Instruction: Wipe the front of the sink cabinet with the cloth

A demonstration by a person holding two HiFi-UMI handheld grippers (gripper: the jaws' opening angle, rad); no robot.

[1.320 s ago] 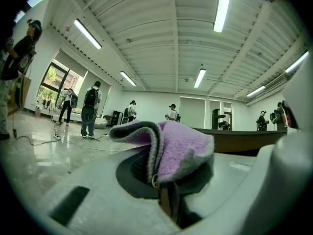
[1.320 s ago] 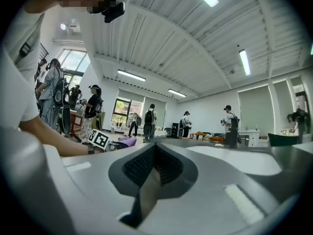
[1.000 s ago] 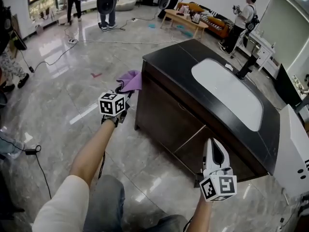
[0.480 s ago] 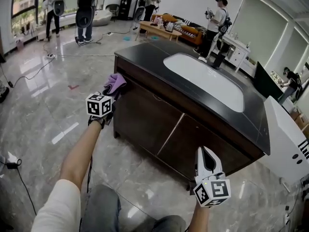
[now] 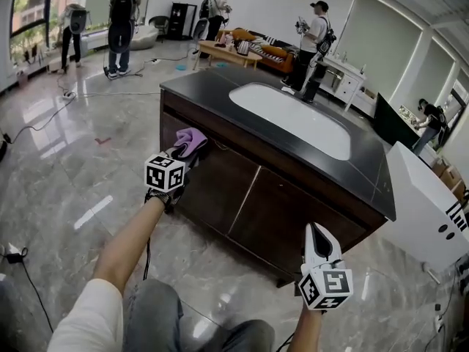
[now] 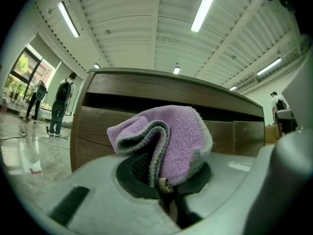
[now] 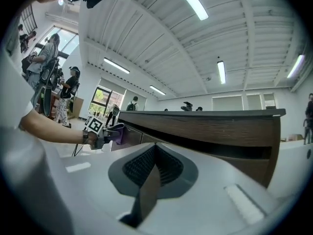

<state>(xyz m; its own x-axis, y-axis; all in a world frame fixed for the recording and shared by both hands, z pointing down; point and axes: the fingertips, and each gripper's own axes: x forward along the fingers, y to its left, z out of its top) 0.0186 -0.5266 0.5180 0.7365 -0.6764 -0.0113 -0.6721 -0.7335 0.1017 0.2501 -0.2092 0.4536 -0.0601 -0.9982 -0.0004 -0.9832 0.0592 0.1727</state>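
Note:
The dark wood sink cabinet [image 5: 242, 196] stands in front of me, with a black top and a white basin [image 5: 293, 116]. My left gripper [image 5: 187, 151] is shut on a folded purple cloth [image 5: 190, 139], held at the upper left of the cabinet's front, close to or touching the left door. In the left gripper view the cloth [image 6: 164, 141] bulges out of the jaws just before the cabinet's front [image 6: 102, 126]. My right gripper [image 5: 318, 242] hangs low by the cabinet's right door, shut, with nothing in it. The right gripper view shows the cabinet's front [image 7: 215, 131] and the cloth [image 7: 120, 133] far off.
Several people stand at the back of the room, near a low table [image 5: 220, 50] and a sofa. A white unit [image 5: 429, 211] stands to the right of the cabinet. Cables [image 5: 15, 255] lie on the glossy tiled floor at the left.
My view has swung toward the cabinet. The left gripper with the cloth has moved from beside the cabinet's left corner onto its front, below the top edge. The right gripper has hardly moved.

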